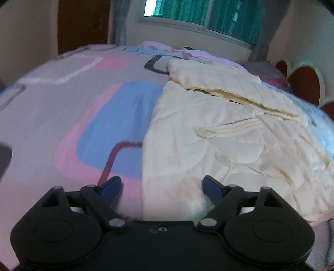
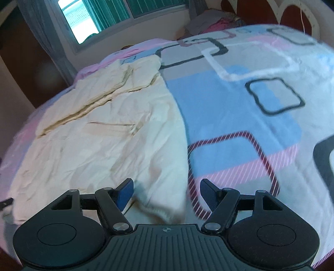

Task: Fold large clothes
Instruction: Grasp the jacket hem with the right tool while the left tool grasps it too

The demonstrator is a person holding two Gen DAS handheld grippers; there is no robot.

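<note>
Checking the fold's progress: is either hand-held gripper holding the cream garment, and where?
Neither. Left hand-held gripper and right stand open over the cream garment.

The crumpled cream fabric garment (image 1: 219, 129) blurs just ahead of the left claw (image 1: 161, 186), its near hem hidden behind the claw's body. By the right claw (image 2: 166, 192), its near corner smears; the left edge crops it.

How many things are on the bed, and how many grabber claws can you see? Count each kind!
Cream garment: 1, lying on the bedspread
Grippers: 2, the left gripper and the right gripper, both open
Windows: 1
Total: 4
</note>
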